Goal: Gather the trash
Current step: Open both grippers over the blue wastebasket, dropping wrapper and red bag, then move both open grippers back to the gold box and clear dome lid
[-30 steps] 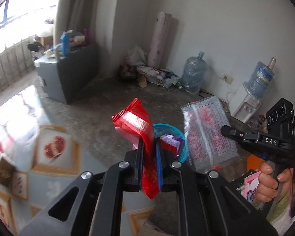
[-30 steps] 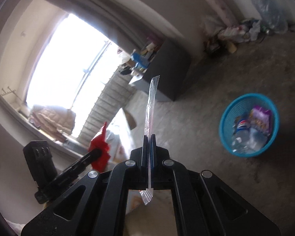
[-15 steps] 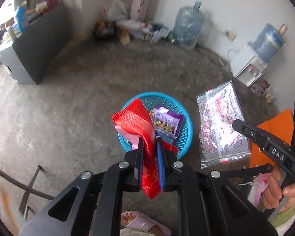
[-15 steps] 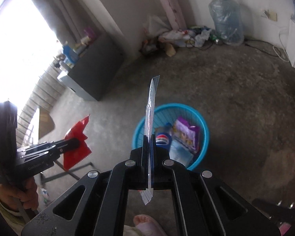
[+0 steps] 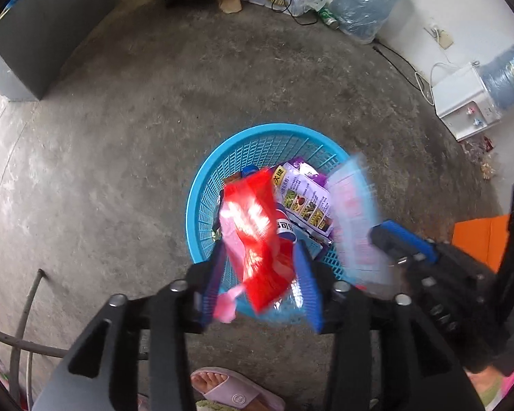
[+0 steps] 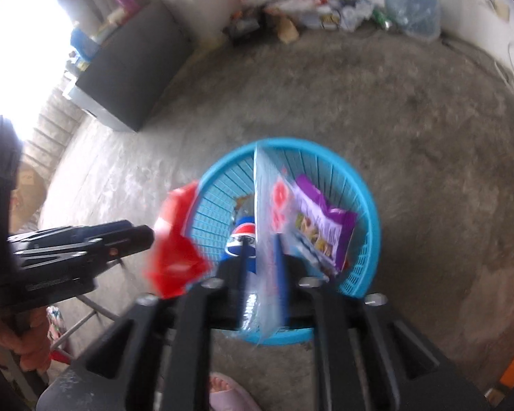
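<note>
— Where is the red wrapper seen?
— Between the parted fingers of the left gripper, which are opening, above the blue basket on the floor.
— And the clear wrapper?
— Between the opening fingers of the right gripper, over the same basket, where a purple packet and a bottle are already lying.

One blue basket on the floor. Inside it: one purple packet and one cola bottle. Above it: one red wrapper and one clear bag. Two water jugs along the far wall.
</note>
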Demonstrator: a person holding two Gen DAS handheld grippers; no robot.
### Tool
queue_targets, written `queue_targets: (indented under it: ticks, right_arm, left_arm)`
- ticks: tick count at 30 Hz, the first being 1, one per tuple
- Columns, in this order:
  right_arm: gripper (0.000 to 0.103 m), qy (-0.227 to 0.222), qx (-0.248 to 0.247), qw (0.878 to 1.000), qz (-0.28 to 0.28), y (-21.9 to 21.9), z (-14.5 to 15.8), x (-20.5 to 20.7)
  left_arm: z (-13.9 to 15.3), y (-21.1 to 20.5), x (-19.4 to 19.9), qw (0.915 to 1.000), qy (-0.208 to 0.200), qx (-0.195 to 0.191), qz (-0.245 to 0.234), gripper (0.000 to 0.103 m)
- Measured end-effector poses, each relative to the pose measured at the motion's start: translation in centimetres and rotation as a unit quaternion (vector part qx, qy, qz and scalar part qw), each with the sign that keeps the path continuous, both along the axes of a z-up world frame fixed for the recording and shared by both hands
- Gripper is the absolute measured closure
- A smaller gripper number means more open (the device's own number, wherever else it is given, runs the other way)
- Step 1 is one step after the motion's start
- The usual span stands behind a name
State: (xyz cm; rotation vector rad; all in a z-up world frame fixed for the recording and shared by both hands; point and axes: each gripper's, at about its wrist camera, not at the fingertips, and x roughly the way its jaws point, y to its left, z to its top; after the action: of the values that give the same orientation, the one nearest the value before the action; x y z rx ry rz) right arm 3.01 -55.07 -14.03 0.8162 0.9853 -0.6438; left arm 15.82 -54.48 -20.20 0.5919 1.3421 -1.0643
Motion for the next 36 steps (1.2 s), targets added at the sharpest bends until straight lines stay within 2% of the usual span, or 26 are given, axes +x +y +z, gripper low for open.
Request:
queue_targets:
  ticks: [4, 9, 17, 21, 24, 27, 30, 32, 36]
  right_arm:
    - [0.069, -0.033, 0.032, 0.998, -0.032, -0.3, -0.7, -1.3]
    - [0.065, -0.069, 0.036, 0.995, -0.065, -0.1, 0.7, -3.2]
    - [0.057, -0.118, 0.027, 0.987, -0.103, 0.9, 4.1, -5.0]
    - [0.043, -0.131, 0.004, 0.986, -0.106, 3.0, 7.2, -5.4]
    - [0.03, -0.142, -0.014, 0.985, -0.096, 5.4, 9.7, -5.5]
    - [0.023, -0.129, -0.038, 0.988, -0.074, 8.2, 11.5, -5.1]
    - [0.017, -0.085, -0.072, 0.992, -0.052, 11.1, 13.1, -4.1]
    - [0.014, -0.06, -0.089, 0.993, -0.042, 12.7, 13.8, -3.3]
    - [0.01, -0.024, -0.133, 0.991, 0.001, 16.0, 15.0, -1.8]
  left_arm:
    - [0.6, 0.1, 0.3, 0.9998, 0.008, -0.015, 0.013, 0.053]
    - [3.2, 0.6, 1.4, 0.9981, 0.0, -0.052, 0.032, 0.05]
    - [10.2, 4.7, 2.8, 0.9903, -0.013, -0.114, 0.079, 0.047]
    - [15.3, 8.9, 2.1, 0.982, -0.021, -0.166, 0.088, 0.041]
    - [18.5, 13.0, 1.1, 0.9763, -0.044, -0.194, 0.085, 0.031]
    - [21.2, 18.5, -0.1, 0.9695, -0.084, -0.209, 0.097, 0.025]
    - [23.1, 23.5, -0.9, 0.9641, -0.111, -0.214, 0.111, 0.019]
    - [24.4, 27.3, -1.1, 0.9574, -0.135, -0.219, 0.132, 0.012]
    - [25.9, 33.9, -1.1, 0.943, -0.168, -0.217, 0.189, 0.009]
